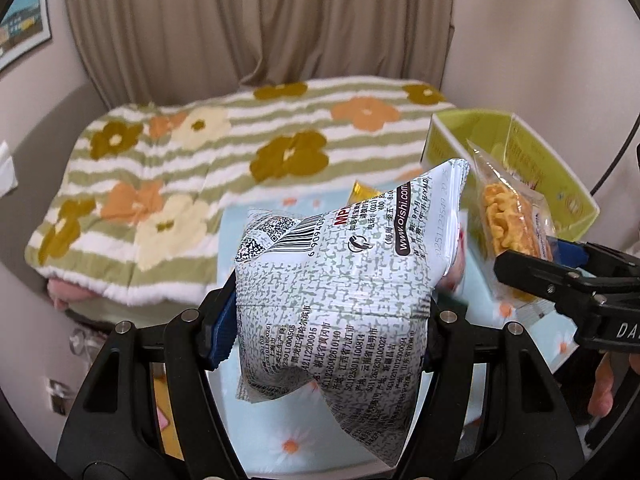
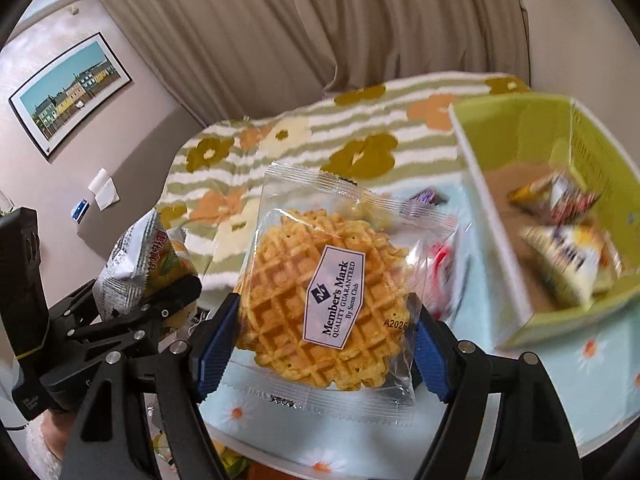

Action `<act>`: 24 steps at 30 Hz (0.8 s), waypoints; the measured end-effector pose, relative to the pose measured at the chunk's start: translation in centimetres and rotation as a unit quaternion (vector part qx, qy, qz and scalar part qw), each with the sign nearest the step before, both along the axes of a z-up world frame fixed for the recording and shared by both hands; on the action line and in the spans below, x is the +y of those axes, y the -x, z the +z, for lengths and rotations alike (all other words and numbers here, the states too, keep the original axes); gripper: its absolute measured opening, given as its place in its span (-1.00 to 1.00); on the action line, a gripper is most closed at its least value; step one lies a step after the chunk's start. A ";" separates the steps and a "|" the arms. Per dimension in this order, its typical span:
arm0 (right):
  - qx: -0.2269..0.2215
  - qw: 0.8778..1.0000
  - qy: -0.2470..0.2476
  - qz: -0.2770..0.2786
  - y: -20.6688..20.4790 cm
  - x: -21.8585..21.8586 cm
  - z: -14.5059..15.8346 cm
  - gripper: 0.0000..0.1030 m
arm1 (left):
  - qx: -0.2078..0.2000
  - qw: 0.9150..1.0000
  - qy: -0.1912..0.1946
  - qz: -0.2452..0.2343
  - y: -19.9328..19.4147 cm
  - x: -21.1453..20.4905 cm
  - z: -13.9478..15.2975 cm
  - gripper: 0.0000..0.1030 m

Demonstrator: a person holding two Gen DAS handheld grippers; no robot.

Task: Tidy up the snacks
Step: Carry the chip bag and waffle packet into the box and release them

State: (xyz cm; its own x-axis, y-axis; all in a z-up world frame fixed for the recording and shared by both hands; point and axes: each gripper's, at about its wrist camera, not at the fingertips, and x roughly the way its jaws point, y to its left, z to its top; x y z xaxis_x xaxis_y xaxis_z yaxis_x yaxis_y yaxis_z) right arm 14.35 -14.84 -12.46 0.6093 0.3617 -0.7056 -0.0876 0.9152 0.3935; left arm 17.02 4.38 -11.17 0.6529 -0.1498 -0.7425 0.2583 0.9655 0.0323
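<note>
While the left gripper point(image 1: 332, 312) clamps a puffed white snack bag point(image 1: 340, 280) printed with grey flecks and a barcode, filling the lower centre of the left wrist view, the right gripper point(image 2: 328, 332) pinches a clear-wrapped waffle point(image 2: 320, 300) between its blue pads point(image 2: 216, 344) at the centre of the right wrist view. Both packets hang clear of the pale blue daisy-print tablecloth point(image 2: 560, 380) below them. In the left view the waffle packet shows again at the right edge, just beside the snack bag. A lime green box point(image 2: 500, 216) stands on the cloth at the upper right of the right view, with several blurred wrapped snacks point(image 2: 568, 256) lying inside it. More small wrapped pieces point(image 2: 440, 272) lie on the cloth between the waffle and the box. Behind, a striped floral blanket point(image 1: 180, 184) covers the middle of both views, beige curtains point(image 1: 256, 20) above it.
</note>
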 end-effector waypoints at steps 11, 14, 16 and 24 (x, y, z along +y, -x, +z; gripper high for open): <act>-0.033 0.999 0.039 0.006 -3.9 -13.5 2.9 0.45 | -0.018 0.999 0.027 -0.023 -5.6 -14.5 3.2 0.25; -0.033 0.998 0.052 0.002 -4.8 -17.0 3.2 0.45 | -0.012 0.999 0.031 -0.033 -7.0 -19.1 3.3 0.25; -0.030 0.998 0.057 0.001 -5.2 -19.3 3.0 0.45 | -0.005 0.999 0.035 -0.040 -7.8 -21.8 3.1 0.25; 0.006 0.998 0.066 -0.013 -6.9 -24.8 0.4 0.45 | 0.042 0.997 0.023 -0.065 -11.0 -29.9 0.4 0.25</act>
State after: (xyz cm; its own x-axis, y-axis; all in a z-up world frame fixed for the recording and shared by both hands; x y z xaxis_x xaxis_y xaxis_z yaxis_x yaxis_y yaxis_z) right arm 21.26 -39.67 -12.11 0.6083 0.2501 -0.7533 -0.0601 0.9609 0.2705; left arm 27.99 -25.54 -10.78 0.5621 -0.2644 -0.7837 0.3820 0.9234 -0.0375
